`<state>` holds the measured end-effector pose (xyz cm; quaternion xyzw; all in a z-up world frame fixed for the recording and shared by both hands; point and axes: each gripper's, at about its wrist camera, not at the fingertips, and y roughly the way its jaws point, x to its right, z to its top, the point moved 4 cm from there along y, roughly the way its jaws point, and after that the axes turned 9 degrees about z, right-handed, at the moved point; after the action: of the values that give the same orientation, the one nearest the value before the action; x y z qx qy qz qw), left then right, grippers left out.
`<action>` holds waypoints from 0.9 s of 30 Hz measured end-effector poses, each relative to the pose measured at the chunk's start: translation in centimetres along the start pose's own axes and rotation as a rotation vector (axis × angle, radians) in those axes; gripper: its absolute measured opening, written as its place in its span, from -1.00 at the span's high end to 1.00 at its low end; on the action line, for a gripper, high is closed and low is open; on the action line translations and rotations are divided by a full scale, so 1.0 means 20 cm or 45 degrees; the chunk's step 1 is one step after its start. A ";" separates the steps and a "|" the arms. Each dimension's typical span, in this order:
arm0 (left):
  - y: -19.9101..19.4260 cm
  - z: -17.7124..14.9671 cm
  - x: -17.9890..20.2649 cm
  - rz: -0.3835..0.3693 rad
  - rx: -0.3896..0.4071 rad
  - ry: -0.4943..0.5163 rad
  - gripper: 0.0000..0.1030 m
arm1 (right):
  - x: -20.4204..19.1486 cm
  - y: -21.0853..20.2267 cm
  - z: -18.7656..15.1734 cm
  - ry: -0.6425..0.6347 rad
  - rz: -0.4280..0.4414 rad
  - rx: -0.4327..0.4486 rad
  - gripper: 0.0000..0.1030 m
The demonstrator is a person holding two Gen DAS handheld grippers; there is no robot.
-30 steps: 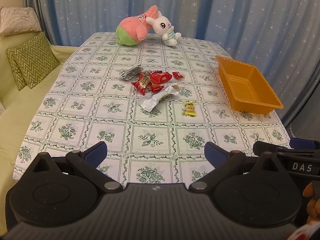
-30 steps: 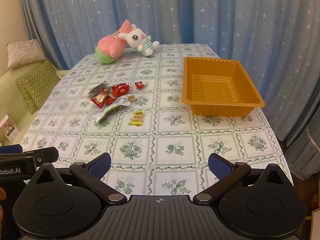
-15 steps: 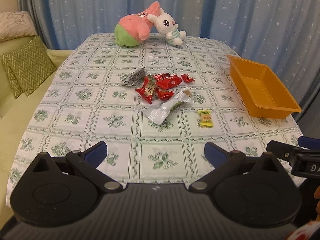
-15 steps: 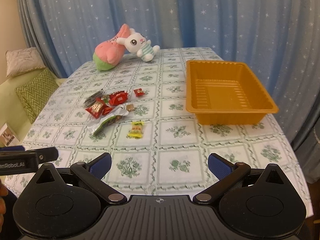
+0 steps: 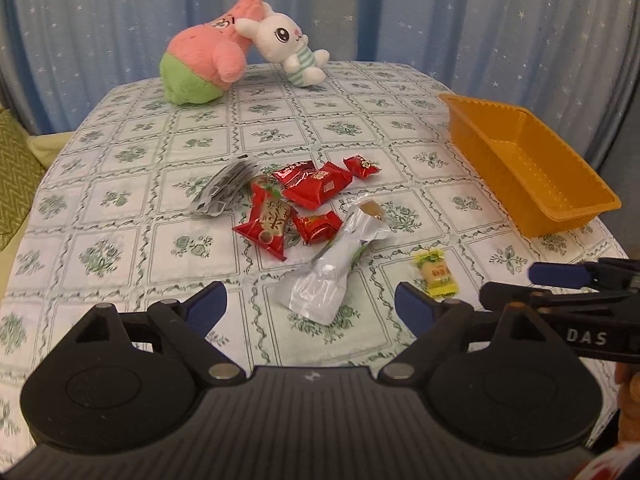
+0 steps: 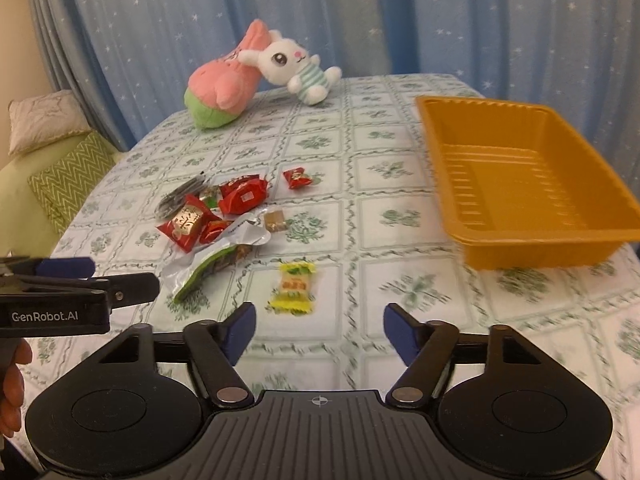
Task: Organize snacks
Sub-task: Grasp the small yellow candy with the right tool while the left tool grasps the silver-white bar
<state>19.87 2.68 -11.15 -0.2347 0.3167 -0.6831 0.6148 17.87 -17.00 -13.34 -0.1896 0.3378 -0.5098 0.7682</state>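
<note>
Now approaching, not yet gripping. Left tool [image 5: 310,304]: closing from a wide spread, nothing pinched, hanging just short of the crinkled silver foil wrapper [image 5: 334,268], dead ahead between its tips. Beyond that and slightly left, a heap of shiny red snack packets [image 5: 298,200] beside a grey foil sachet [image 5: 224,188]. Right tool [image 6: 316,330]: also narrowing, nothing between the pads, with the small yellow wrapped candy [image 6: 294,288] just ahead and a little left. Further ahead and right, the empty orange plastic tray [image 6: 592,240] on the floral-tiled worktop [image 6: 400,168]. Likely next: lower each tool over its snack, pinch, carry rightward to the tray. Thin wrappers call for a low, flat pinch.
</note>
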 end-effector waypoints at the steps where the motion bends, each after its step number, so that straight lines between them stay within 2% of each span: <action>1: 0.02 0.01 -0.01 -0.011 -0.004 0.004 -0.67 | 0.00 0.04 0.01 -0.003 0.000 -0.004 -0.19; 4: 0.09 0.02 -0.02 -0.047 -0.021 0.024 -0.60 | -0.01 0.14 0.02 -0.023 -0.006 -0.016 0.01; 8: 0.14 0.04 -0.04 -0.079 -0.013 0.041 -0.58 | -0.02 0.25 0.03 -0.063 -0.017 -0.023 0.12; 10: 0.16 0.04 -0.03 -0.092 -0.010 0.049 -0.55 | -0.03 0.29 0.02 -0.077 -0.019 -0.038 0.26; 16: 0.21 0.04 0.01 -0.134 -0.022 0.113 -0.42 | -0.05 0.34 0.01 -0.167 -0.049 -0.038 0.56; 23: 0.27 0.08 0.13 -0.174 -0.011 0.236 -0.18 | 0.03 0.22 0.01 -0.124 -0.077 0.003 0.60; 26: 0.31 0.10 0.17 -0.165 -0.015 0.279 0.02 | 0.07 0.17 0.01 -0.101 -0.097 0.011 0.60; 27: 0.33 0.11 0.17 -0.160 -0.020 0.288 0.14 | 0.08 0.15 0.00 -0.091 -0.102 0.014 0.60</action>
<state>25.45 -1.37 -14.61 -0.1803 0.3742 -0.7400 0.5291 20.30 -17.18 -15.71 -0.2168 0.2995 -0.5347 0.7599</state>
